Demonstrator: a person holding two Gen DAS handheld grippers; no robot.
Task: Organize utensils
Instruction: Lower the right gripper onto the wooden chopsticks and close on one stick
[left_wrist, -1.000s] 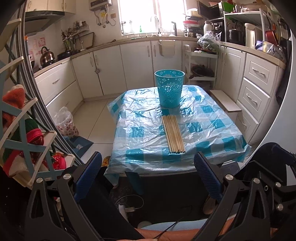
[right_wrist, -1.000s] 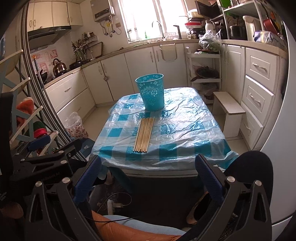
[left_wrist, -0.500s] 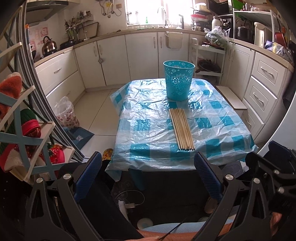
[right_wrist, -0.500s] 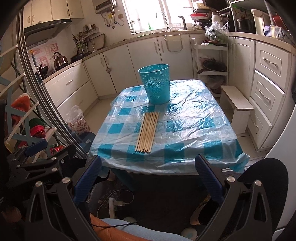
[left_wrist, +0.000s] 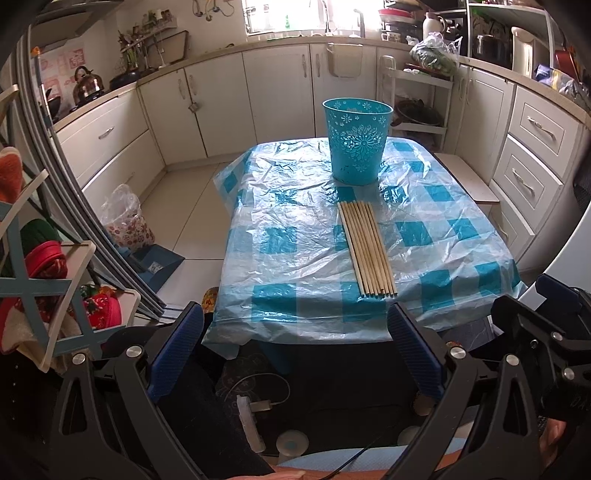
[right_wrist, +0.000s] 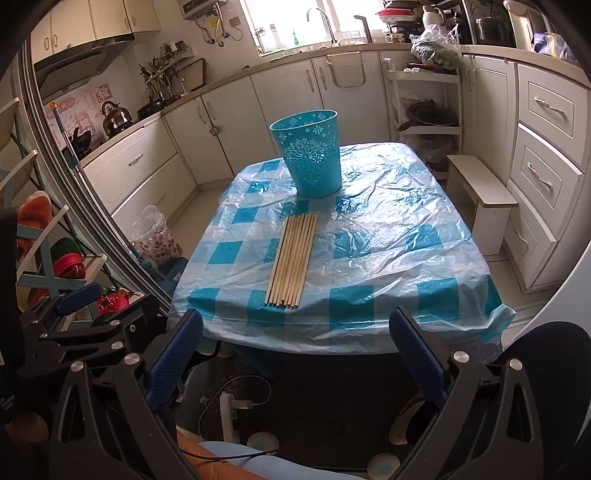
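Several wooden chopsticks (left_wrist: 367, 249) lie side by side in a neat row on the table (left_wrist: 280, 258), which has a blue checked plastic cover. They also show in the right wrist view (right_wrist: 293, 256). A teal perforated bin (left_wrist: 356, 140) stands upright just beyond their far ends; it also shows in the right wrist view (right_wrist: 308, 153). My left gripper (left_wrist: 295, 354) is open and empty, held short of the table's near edge. My right gripper (right_wrist: 295, 354) is open and empty, also short of the near edge.
White kitchen cabinets (left_wrist: 258, 99) run along the back and right walls. A low white step stool (right_wrist: 480, 188) stands right of the table. A rack with clothes (left_wrist: 40, 266) stands at left. A power strip and cables (right_wrist: 229, 406) lie on the floor below.
Both grippers have moved forward and up toward the table, so the chopsticks and bin appear closer. Nothing on the table has moved. Both grippers stay open.
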